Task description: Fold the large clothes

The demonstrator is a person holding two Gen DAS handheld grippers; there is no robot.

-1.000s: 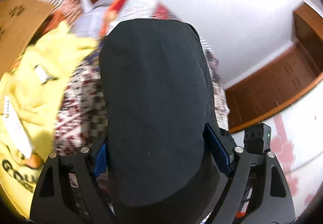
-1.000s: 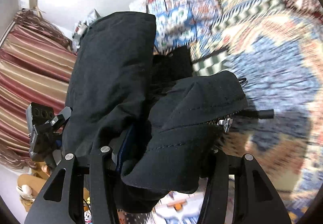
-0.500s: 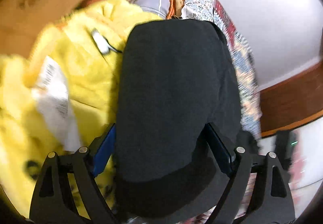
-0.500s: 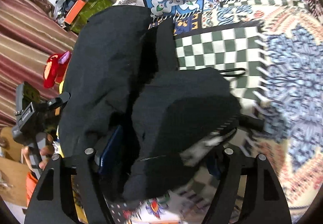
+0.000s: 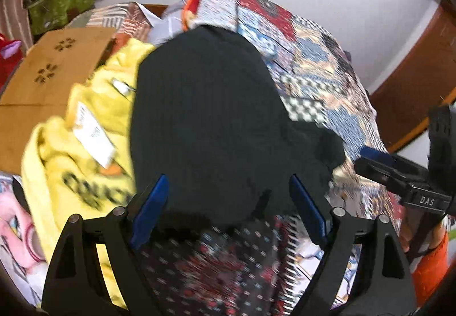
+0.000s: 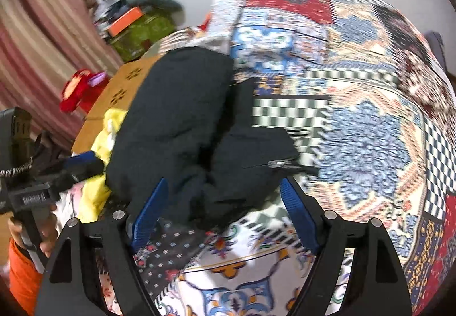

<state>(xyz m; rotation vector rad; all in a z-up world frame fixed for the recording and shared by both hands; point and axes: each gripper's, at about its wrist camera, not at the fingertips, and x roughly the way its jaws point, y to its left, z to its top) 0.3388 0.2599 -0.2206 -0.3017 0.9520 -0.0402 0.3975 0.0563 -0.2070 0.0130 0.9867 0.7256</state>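
A black jacket [image 5: 205, 116] lies folded in a long bundle on the patterned bedspread [image 5: 322, 65]; it also shows in the right wrist view [image 6: 182, 122], with a zipper pull [image 6: 280, 163] at its right flap. My left gripper [image 5: 228, 202] is open just in front of the jacket's near edge, holding nothing. My right gripper [image 6: 225, 202] is open at the near edge of the right flap, holding nothing. The other gripper shows at the side of each view, on the right in the left wrist view [image 5: 399, 176] and on the left in the right wrist view [image 6: 42, 182].
A yellow garment [image 5: 85, 145] with a white tag lies left of the jacket. A cardboard box [image 5: 48, 79] stands behind it. A green box [image 6: 139, 31] and clutter sit by the striped curtain [image 6: 34, 39]. A wooden bed frame [image 5: 413, 68] is at the right.
Both grippers have let go of the black jacket and opened. The jacket now rests on the bedspread, and both grippers have drawn back to its near edge.
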